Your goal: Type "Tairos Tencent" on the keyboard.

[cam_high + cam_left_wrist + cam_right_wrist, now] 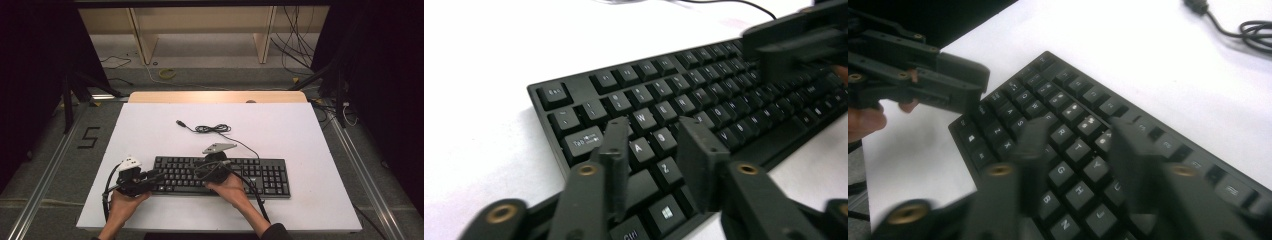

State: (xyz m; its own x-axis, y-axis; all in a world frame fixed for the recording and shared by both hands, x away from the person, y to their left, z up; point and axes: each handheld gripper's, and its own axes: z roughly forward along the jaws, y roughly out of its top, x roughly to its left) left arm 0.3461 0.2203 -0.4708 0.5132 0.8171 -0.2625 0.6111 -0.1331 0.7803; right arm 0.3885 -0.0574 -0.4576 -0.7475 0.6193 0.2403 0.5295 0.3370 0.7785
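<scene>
Black keys are seen across the keyboard (222,176), which lies flat on the white table (280,130) near its front edge in the high view, its cable (215,129) coiled loosely behind it. The left gripper (155,176) is held at the keyboard's left end, and the right gripper (212,167) is held over its middle rows.

In the left gripper view, the left gripper (651,150) is seen with its jaws apart above the keys around A and Z of the keyboard (704,95); nothing is pinched between them. The right gripper (796,42) is seen farther off at the upper right.

In the right gripper view, the right gripper (1075,150) is blurred, its jaws spread over the letter keys of the keyboard (1073,112) with nothing clamped. The left gripper (960,82) is seen at the keyboard's far end.
</scene>
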